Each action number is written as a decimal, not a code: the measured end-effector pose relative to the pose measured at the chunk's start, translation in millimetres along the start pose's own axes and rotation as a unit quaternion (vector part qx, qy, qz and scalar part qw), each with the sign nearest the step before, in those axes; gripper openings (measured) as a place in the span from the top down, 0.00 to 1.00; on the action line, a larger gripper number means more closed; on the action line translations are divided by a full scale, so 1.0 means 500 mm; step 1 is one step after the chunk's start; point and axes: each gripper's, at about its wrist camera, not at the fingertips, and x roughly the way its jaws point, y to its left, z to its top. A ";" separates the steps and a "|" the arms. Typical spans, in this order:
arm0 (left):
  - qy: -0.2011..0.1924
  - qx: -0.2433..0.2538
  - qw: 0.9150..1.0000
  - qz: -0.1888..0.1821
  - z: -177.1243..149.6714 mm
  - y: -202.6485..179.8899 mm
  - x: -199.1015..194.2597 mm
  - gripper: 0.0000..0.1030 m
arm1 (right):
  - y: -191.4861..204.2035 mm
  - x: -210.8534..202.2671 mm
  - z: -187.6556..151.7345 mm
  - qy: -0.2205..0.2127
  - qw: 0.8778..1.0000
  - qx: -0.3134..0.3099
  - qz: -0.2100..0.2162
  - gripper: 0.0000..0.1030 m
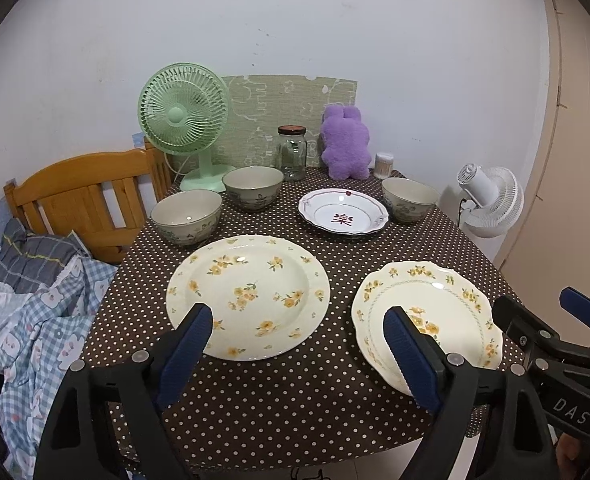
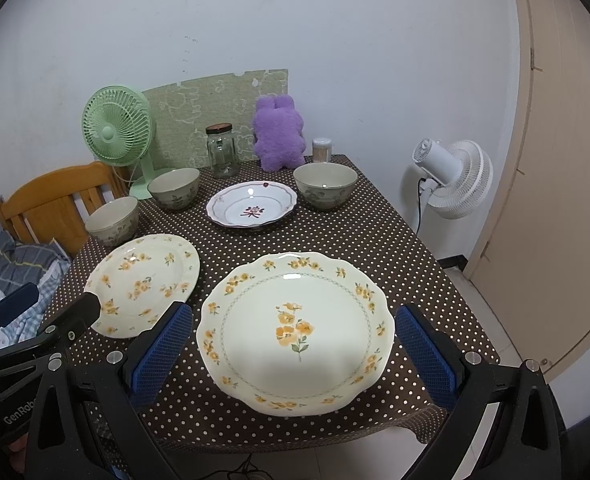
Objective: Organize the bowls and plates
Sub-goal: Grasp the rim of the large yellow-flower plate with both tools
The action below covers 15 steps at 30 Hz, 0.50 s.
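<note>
Left wrist view: left tool released above table; right tool also released, over the scalloped plate.

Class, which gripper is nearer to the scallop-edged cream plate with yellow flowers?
Right. The right gripper hovers directly before the scallop-edged cream plate, open jaws framing it. The left gripper sits further left, facing the round flowered plate.
</note>
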 end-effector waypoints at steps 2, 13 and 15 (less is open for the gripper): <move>0.003 0.003 1.000 -0.005 0.002 -0.008 0.007 0.17 | -0.001 0.003 0.003 0.006 1.000 0.001 -0.003 0.05; 0.043 0.008 0.999 -0.021 0.013 -0.077 0.087 0.22 | -0.066 0.064 0.020 0.049 0.998 0.028 -0.031 0.07; 0.051 0.007 0.998 -0.019 0.015 -0.093 0.111 0.22 | -0.081 0.089 0.026 0.057 0.998 0.028 -0.031 0.08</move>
